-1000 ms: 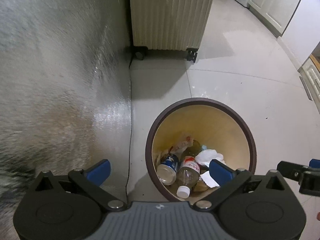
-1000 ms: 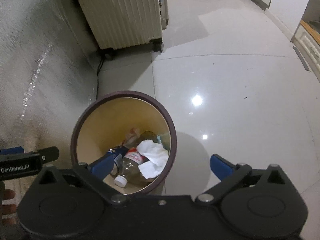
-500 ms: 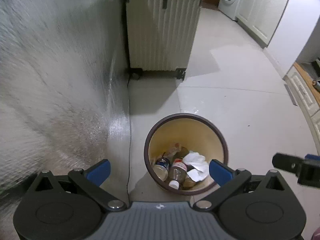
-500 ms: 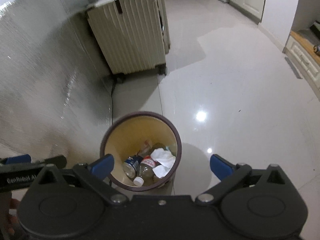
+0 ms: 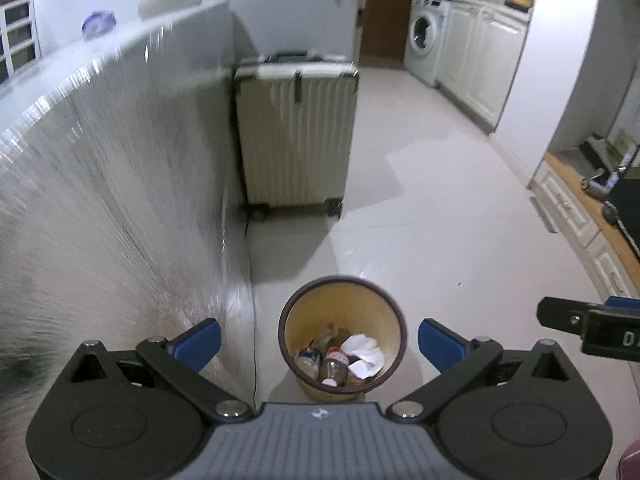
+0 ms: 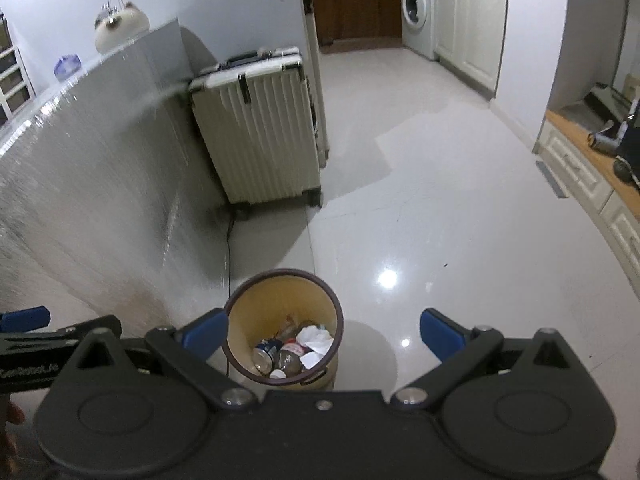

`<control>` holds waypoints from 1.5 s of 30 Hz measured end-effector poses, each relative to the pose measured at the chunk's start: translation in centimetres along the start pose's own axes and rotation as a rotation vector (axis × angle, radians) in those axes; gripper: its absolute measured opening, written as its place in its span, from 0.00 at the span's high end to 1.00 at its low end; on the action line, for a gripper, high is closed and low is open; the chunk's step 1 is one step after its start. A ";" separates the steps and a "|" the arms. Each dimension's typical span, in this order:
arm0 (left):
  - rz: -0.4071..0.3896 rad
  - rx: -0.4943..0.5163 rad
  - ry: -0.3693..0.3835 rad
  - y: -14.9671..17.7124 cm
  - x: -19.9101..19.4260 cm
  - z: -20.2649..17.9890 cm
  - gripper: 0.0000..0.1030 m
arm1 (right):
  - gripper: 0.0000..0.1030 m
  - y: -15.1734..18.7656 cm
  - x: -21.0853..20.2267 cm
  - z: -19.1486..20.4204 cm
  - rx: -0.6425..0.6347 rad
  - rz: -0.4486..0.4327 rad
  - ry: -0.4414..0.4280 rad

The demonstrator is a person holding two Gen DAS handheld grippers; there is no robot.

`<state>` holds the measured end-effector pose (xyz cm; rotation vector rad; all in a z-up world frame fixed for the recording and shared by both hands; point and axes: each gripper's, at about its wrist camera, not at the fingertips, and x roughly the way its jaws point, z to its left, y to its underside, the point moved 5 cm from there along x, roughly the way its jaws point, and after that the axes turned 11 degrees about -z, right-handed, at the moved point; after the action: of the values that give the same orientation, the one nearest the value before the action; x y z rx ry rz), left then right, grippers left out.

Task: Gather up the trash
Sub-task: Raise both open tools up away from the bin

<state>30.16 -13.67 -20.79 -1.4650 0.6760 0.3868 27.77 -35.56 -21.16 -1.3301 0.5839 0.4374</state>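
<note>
The left gripper (image 5: 319, 340) has its blue-padded jaws spread wide and holds nothing; the right gripper (image 6: 323, 334) is spread just as wide and is likewise empty. Both are held high above the floor, pointing down and forward, side by side: the right gripper's finger shows at 3 o'clock in the left wrist view, and the left gripper's finger at 9 o'clock in the right wrist view.

The trash bin (image 5: 292, 312), round with a dark rim and pale yellow inside, stands on the floor at about 6 o'clock, framed between each gripper's jaws but far below them. Inside it lie a can (image 5: 308, 358), a plastic bottle (image 5: 334, 368), crumpled white paper (image 5: 366, 354) and what may be a wrapper, too small to tell.

A ribbed cream suitcase (image 5: 296, 136) stands upright at 12 o'clock beyond the bin, against a shiny silver panel (image 5: 120, 208) along the left. A washing machine (image 5: 424, 38) sits at 1 o'clock among white cabinets (image 5: 480, 60).
</note>
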 end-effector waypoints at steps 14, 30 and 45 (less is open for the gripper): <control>-0.139 0.011 0.007 -1.8 -11.8 1.9 0.00 | 0.00 -1.7 -10.8 2.3 -0.021 -0.116 -0.026; -0.134 -0.019 -0.059 -0.7 -18.4 5.3 0.00 | 0.00 -1.1 -17.4 5.8 -0.090 -0.143 -0.055; -0.132 0.013 -0.065 0.5 -20.4 6.8 0.00 | 0.00 0.0 -19.1 8.4 -0.129 -0.136 -0.053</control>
<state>15.59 -3.64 -8.51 -1.4699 0.5259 0.3256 14.12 -26.70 -8.14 -1.4670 0.4244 0.4026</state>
